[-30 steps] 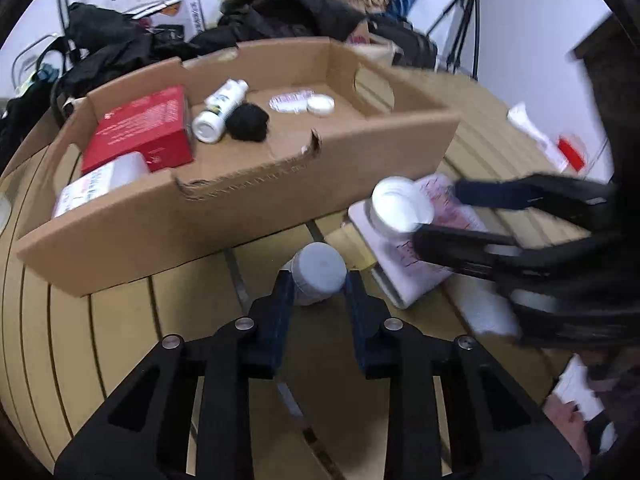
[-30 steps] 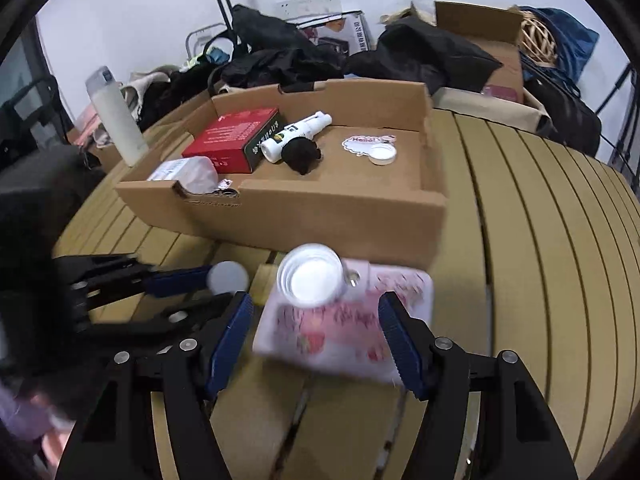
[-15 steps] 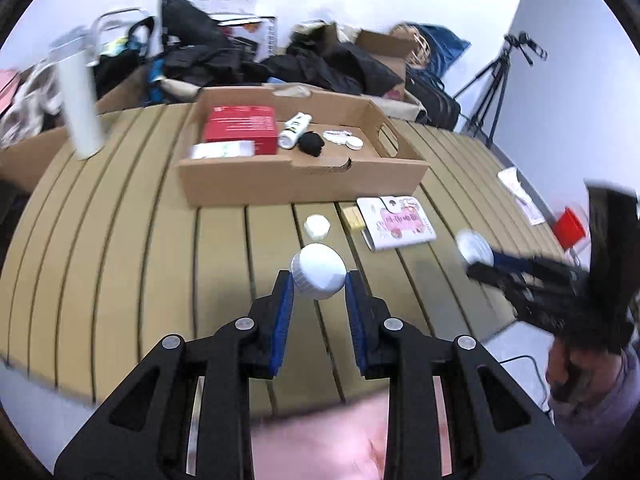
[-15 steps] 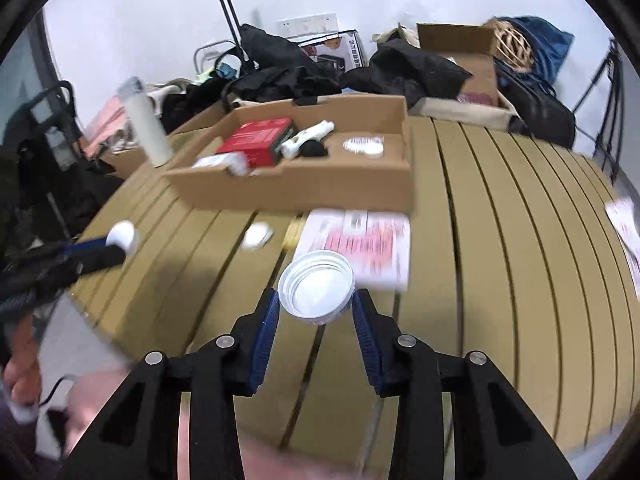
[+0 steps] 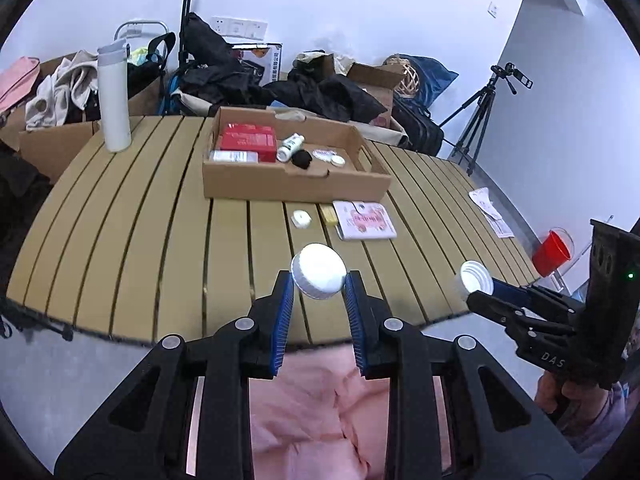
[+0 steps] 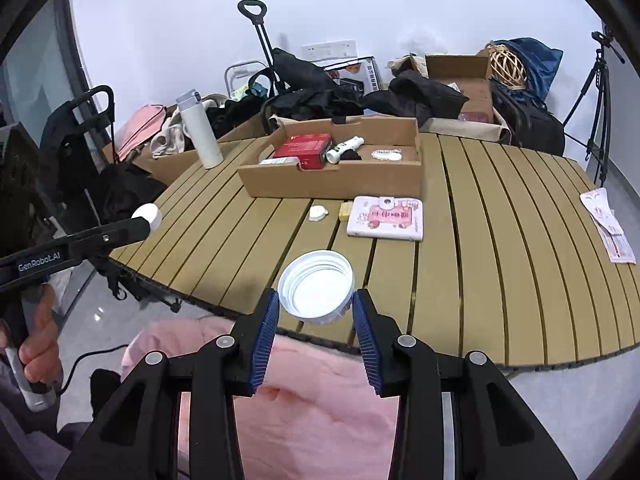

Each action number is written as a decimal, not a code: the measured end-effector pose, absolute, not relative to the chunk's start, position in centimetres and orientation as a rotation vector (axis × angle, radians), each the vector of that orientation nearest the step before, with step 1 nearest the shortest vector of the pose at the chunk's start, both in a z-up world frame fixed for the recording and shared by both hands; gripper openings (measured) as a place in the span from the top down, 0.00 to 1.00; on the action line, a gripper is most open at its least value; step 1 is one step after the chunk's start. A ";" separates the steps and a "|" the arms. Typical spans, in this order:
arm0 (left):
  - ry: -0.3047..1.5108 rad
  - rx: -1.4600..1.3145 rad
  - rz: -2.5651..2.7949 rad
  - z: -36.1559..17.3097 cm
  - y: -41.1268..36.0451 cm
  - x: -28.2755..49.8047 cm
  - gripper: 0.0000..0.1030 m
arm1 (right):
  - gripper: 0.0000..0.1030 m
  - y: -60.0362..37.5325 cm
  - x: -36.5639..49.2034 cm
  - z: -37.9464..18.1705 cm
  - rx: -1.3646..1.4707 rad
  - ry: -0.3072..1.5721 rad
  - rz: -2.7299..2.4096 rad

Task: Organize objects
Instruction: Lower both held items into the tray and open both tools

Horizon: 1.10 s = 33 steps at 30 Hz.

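Note:
My left gripper (image 5: 319, 292) is shut on a small white jar (image 5: 319, 271), held above the table's near edge. It also shows at the left of the right wrist view (image 6: 147, 216). My right gripper (image 6: 316, 304) is shut on a white screw lid (image 6: 316, 288), its hollow side facing the camera. The lid also shows in the left wrist view (image 5: 475, 278). Both grippers are raised well back from the cardboard box (image 5: 296, 190), which holds a red box (image 5: 249, 142), a white bottle (image 5: 290, 147) and a black object (image 5: 301, 159).
On the slatted wooden table (image 6: 500, 248) lie a pink packet (image 6: 385, 218), a small yellow item (image 6: 345, 210) and a small white item (image 6: 318, 213). A white flask (image 6: 199, 132) stands far left. Paper (image 6: 608, 224) lies at the right edge. Bags and boxes are piled behind.
Both grippers have pulled back and up from the table near the box, the left carrying the jar and the right carrying the lid. They now sit over the table's near edge.

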<state>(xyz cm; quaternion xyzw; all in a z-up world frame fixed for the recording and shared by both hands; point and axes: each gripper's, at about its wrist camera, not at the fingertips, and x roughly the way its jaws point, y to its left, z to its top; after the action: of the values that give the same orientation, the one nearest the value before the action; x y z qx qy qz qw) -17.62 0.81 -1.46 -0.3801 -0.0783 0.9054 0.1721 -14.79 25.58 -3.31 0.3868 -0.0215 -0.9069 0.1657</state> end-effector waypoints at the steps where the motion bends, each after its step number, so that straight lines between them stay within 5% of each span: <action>1: -0.211 -1.080 2.575 -1.3 0.9 -18.6 0.78 | 0.60 25.5 -15.3 -3.2 1.096 -0.051 -2.582; 10: -0.259 -1.152 2.500 -1.9 2.2 -35.7 0.78 | 0.60 25.6 -33.2 -2.7 1.131 -0.146 -2.508; 19: -0.242 -1.474 2.456 -10.0 5.3 -50.1 0.75 | 0.59 22.9 -52.3 -10.7 1.501 -0.139 -2.446; 21: -0.252 -1.447 2.472 -10.5 5.1 -50.7 0.52 | 0.49 22.7 -54.0 -12.4 1.548 -0.182 -2.391; 22: -0.238 -1.432 2.480 -10.6 5.0 -50.8 0.46 | 0.26 22.8 -54.3 -12.7 1.534 -0.207 -2.397; 23: -0.225 -1.418 2.486 -10.4 4.9 -50.7 0.41 | 0.21 22.9 -54.3 -12.7 1.516 -0.230 -2.396; 28: -0.200 -1.373 2.503 -8.5 4.1 -50.3 0.28 | 0.21 23.6 -54.0 -11.6 1.483 -0.300 -2.393; 33: -0.097 -1.455 2.613 -5.8 2.8 -50.8 0.15 | 0.21 23.2 -53.4 -8.1 1.471 -0.112 -2.480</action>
<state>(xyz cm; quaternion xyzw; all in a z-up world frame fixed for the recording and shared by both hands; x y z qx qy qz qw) -50.77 2.83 -5.83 -0.4849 -0.0324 0.8708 0.0748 -53.44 23.22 -8.15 0.5056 -0.0386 -0.8524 0.1278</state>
